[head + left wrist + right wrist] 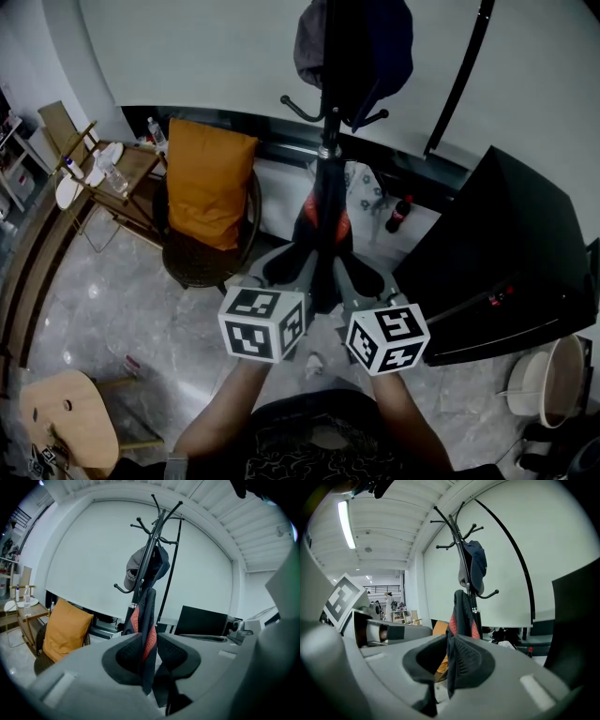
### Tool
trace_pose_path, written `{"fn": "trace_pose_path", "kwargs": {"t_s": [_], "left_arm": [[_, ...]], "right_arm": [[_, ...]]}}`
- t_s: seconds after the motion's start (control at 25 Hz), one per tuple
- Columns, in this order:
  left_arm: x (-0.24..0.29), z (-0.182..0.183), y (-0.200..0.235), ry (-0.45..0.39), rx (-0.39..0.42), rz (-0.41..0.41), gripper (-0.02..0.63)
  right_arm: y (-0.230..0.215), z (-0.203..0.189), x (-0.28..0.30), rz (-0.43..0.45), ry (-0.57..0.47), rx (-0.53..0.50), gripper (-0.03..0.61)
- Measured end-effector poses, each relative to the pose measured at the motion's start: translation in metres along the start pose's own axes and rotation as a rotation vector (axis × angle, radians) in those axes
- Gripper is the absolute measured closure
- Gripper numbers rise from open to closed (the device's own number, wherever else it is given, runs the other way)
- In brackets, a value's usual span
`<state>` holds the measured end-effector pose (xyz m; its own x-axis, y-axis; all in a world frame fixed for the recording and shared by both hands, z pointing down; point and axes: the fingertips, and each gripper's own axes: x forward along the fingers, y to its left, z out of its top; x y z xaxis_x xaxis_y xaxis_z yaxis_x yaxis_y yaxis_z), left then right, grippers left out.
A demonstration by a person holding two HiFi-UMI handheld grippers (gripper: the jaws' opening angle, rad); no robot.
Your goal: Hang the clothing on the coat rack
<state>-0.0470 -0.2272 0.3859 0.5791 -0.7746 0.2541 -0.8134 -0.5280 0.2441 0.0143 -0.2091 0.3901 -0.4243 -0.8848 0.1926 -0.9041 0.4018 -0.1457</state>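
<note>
Over grey marble floor (141, 319), at the coat rack (327, 141).
Both left gripper (281, 269) and right gripper (364, 277) clamp the dark jacket (322, 220); orange cushion (208, 183) at left.

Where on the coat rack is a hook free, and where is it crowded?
Free: the top hooks of the coat rack, and a low hook beside its pole. Crowded: mid-pole, where a cap hangs and the garment, clamped in left gripper and right gripper, is held below.
</note>
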Motion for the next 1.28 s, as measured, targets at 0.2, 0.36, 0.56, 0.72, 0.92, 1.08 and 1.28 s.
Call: {"fn": "trace_pose_path", "kwargs": {"t_s": [0.2,0.36,0.56,0.72,0.92,1.08,1.28], "left_arm": [[-0.011,-0.004,-0.008,-0.001,0.014,-0.005,0.538],[-0.019,-0.008,-0.019,0.002,0.021,-0.025,0.555],[-0.030,-0.014,-0.031,0.007,0.028,-0.051,0.576],[-0.036,-0.020,-0.035,0.018,0.035,-0.059,0.590],[-0.039,-0.024,-0.039,0.024,0.047,-0.060,0.607],[-0.040,-0.030,-0.042,0.035,0.047,-0.065,0.607],[-0.038,-0.035,-0.044,0.044,0.046,-0.066,0.607]], "right_arm": [[0.005,0.003,-0.014,-0.002,-0.012,-0.011,0.549],[0.012,0.004,-0.026,-0.002,-0.021,-0.015,0.572],[0.021,0.000,-0.036,0.004,-0.015,-0.026,0.577],[0.026,0.001,-0.043,-0.002,-0.023,-0.028,0.577],[0.027,-0.003,-0.047,-0.006,-0.018,-0.038,0.578],[0.028,-0.005,-0.048,-0.007,-0.019,-0.042,0.577],[0.028,-0.008,-0.048,-0.003,-0.014,-0.041,0.578]]}}
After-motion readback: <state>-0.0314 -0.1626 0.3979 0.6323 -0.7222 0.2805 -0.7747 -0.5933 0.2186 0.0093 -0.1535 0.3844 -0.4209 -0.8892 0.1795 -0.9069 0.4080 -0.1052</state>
